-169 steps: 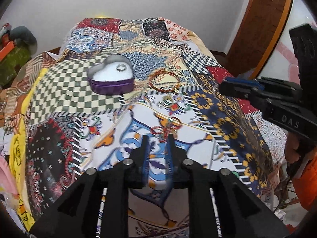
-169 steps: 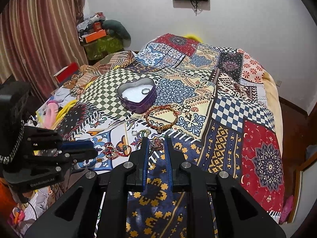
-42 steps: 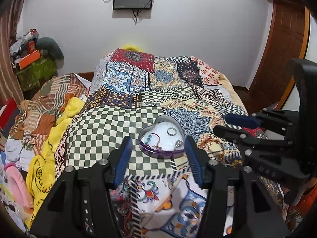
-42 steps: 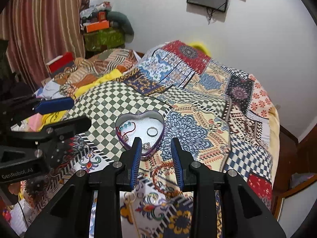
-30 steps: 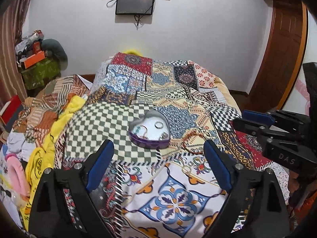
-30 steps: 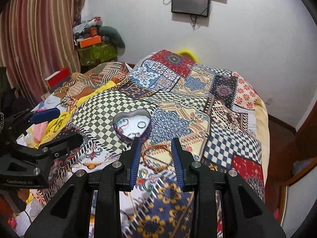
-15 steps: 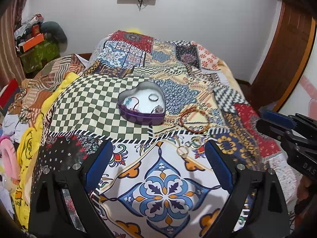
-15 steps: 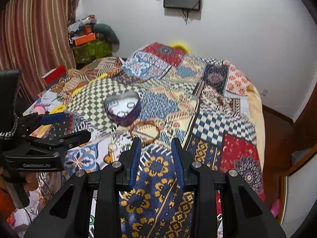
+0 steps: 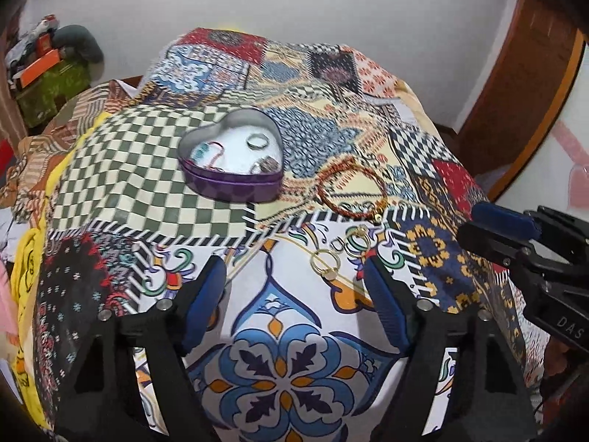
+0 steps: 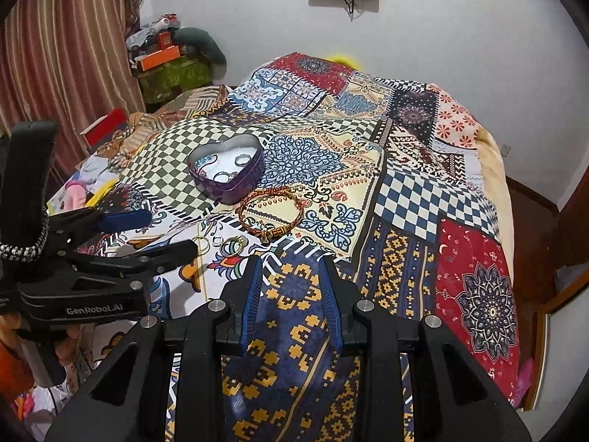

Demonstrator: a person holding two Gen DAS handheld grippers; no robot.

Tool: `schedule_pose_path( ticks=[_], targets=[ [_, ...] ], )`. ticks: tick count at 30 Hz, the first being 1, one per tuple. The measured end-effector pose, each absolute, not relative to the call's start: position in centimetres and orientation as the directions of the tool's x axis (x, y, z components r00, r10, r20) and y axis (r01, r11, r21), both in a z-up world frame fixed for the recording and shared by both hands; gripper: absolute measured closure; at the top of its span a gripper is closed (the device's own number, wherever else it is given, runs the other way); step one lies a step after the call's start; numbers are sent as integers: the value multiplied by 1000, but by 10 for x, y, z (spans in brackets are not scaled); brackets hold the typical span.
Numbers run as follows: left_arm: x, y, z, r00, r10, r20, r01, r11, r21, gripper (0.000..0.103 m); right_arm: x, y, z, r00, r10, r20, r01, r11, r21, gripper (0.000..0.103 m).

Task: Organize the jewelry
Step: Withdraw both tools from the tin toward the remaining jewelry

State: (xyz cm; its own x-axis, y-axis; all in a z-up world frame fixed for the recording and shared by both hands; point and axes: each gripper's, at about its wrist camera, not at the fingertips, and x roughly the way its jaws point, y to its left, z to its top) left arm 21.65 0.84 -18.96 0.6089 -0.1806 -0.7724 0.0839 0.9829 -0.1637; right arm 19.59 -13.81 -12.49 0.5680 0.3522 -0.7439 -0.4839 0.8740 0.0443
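Purple heart-shaped metal tin (image 9: 231, 162), shiny silver inside, sits on the green-checked patch of a patchwork quilt (image 9: 287, 331) covering the bed; silver ring (image 9: 256, 141) and beaded pieces lie inside. Just right of the tin: red-orange beaded bracelet (image 9: 351, 193) flat on the quilt. Nearer than the tin: thin gold hoop rings (image 9: 324, 263). Left claw (image 9: 294, 294) wide, jaws closing, nothing between them. Right claw (image 10: 291, 294) narrowly parted, empty. White wall (image 10: 441, 18), striped curtain (image 10: 62, 55) left of the tin.
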Motion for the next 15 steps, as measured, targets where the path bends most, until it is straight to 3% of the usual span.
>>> schedule_pose_path(
  ticks=[2,7,11,15],
  targets=[
    [219,6,-194,596,-190,-780,101,982,-162,42,197,-138,-127,561,360,-746,-491,870,50,75],
    [222,6,-200,591,-200,-782,115,980,-163,54,200,-133,-132,546,371,-751,-514,856,49,75],
    [223,10,-199,600,-206,-773,131,978,-159,73,202,-125,-136,523,385,-761,-539,840,55,75],
    [224,12,-199,604,-215,-768,157,976,-149,81,207,-116,-141,491,402,-773,-567,821,67,75]
  ],
)
